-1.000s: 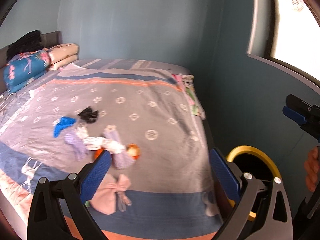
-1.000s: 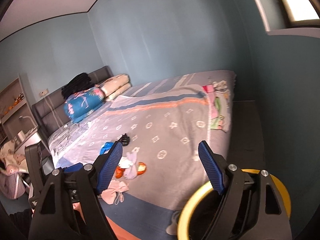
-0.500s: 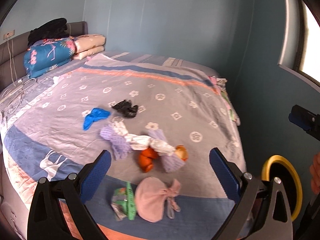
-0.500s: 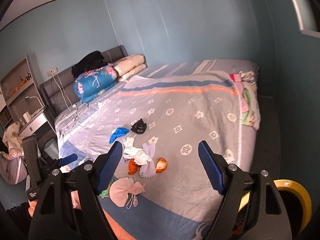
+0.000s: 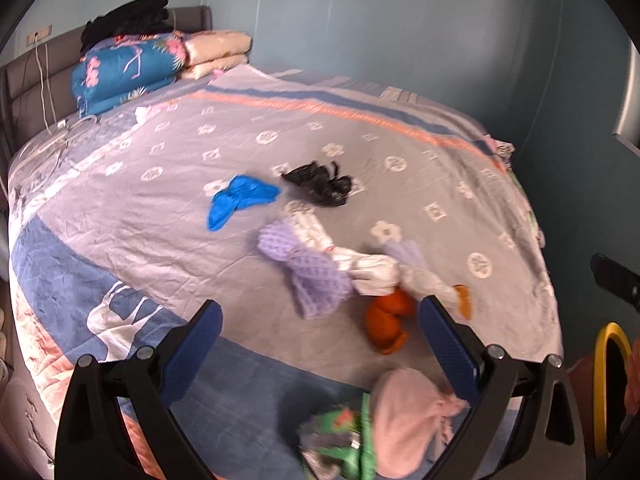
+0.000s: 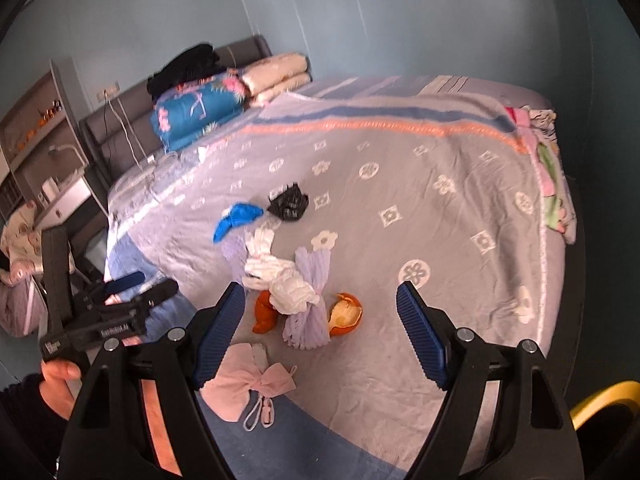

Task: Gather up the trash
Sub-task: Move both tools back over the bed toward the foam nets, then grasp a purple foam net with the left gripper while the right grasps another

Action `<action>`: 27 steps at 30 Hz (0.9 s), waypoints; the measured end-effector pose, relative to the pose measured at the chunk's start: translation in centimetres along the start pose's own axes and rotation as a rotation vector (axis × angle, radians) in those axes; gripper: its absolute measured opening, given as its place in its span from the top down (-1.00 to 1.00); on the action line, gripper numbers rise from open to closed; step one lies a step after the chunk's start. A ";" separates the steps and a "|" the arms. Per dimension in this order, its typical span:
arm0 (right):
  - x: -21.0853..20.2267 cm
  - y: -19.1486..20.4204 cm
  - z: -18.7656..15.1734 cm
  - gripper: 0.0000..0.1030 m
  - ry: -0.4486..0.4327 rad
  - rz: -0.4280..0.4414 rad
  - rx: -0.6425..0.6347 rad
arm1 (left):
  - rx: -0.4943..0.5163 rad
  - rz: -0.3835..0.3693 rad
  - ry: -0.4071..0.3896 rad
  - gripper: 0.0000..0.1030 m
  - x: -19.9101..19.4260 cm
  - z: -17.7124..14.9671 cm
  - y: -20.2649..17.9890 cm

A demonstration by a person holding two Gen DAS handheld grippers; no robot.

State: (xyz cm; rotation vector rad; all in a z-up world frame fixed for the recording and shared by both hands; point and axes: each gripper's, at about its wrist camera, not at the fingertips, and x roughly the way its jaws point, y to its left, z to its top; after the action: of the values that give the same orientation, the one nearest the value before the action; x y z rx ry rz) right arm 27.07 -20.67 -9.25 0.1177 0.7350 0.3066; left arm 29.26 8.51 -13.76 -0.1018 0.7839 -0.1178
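Litter lies on the grey patterned bedspread (image 5: 160,216): orange peel (image 5: 386,320) (image 6: 346,314), a crumpled black bag (image 5: 320,184) (image 6: 290,204), a blue scrap (image 5: 240,200) (image 6: 236,220), white tissue (image 6: 288,280), purple cloth (image 5: 316,280) (image 6: 310,304), a pink pouch (image 5: 404,416) (image 6: 248,384) and a green wrapper (image 5: 340,448). My left gripper (image 5: 320,344) is open and empty above the bed's near edge. My right gripper (image 6: 320,340) is open and empty, hovering over the pile. A yellow-rimmed bin (image 5: 608,384) (image 6: 604,408) stands right of the bed.
Folded quilts (image 5: 132,68) and pillows (image 5: 216,52) are stacked at the headboard. Clothes (image 6: 548,168) hang over the bed's far right edge. A shelf and bedside table (image 6: 52,152) stand left of the bed. Blue walls close in behind and to the right.
Both grippers have swung left, away from the bin, and moved in over the bed. The litter pile now sits between the fingers; the bin has slid to the right edge.
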 end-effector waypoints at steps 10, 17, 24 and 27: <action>7.6 1.0 -1.4 -0.45 0.145 -0.007 -0.049 | -0.026 0.007 0.063 -0.84 5.4 0.3 2.6; 11.4 1.9 -2.0 -0.44 0.211 -0.011 -0.074 | -0.078 -0.012 0.079 -0.84 8.3 2.0 3.8; 14.7 3.1 -2.0 -0.34 0.269 -0.035 -0.132 | -0.101 -0.041 0.119 -0.84 11.6 3.2 3.9; 15.6 3.2 -2.4 -0.29 0.298 -0.037 -0.136 | -0.106 -0.060 0.137 -0.84 12.9 3.1 3.7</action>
State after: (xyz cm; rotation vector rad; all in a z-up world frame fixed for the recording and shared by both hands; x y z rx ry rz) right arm 35.59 -12.69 -20.32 -0.0728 1.0076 0.3421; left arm 40.74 10.49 -21.08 -0.2193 0.9240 -0.1412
